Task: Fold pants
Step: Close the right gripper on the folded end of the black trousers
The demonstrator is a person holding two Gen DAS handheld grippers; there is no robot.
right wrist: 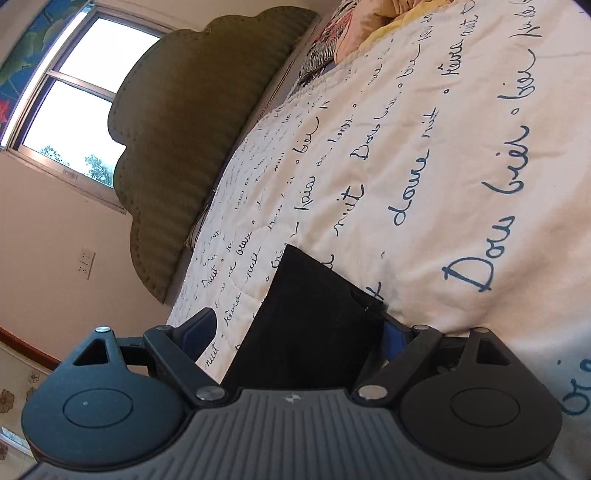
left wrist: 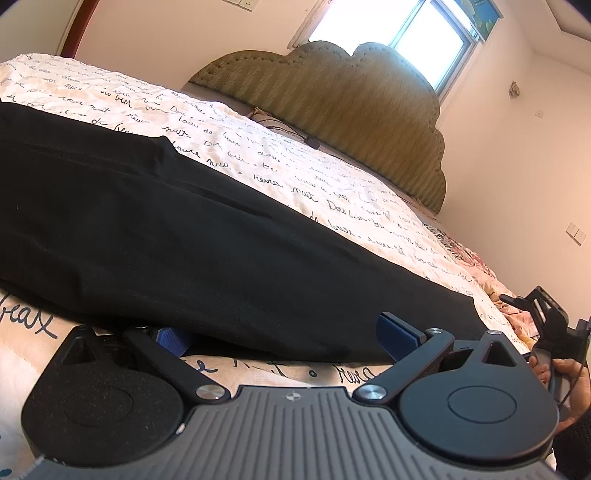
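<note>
Black pants (left wrist: 155,229) lie flat across the cream bedspread (left wrist: 332,177), which is printed with script. Their near edge runs between the fingers of my left gripper (left wrist: 286,332). That gripper stands wide open, its left blue pad (left wrist: 171,338) tucked at the fabric's edge and the right pad (left wrist: 400,332) bare. My right gripper (right wrist: 299,328) is also wide open. One end of the pants (right wrist: 306,321) lies between its fingers and covers part of the right pad (right wrist: 393,334). The left finger (right wrist: 201,326) is clear of the cloth. From the left wrist view, the right gripper (left wrist: 546,317) shows at the far right, held by a hand (left wrist: 569,384).
An olive scalloped headboard (left wrist: 332,96) stands against the wall under a bright window (left wrist: 399,29). A dark cable (left wrist: 291,129) lies on the bed near it. Floral and yellow bedding (right wrist: 373,26) is bunched at the head of the bed. A wall switch (right wrist: 86,264) is beside the headboard.
</note>
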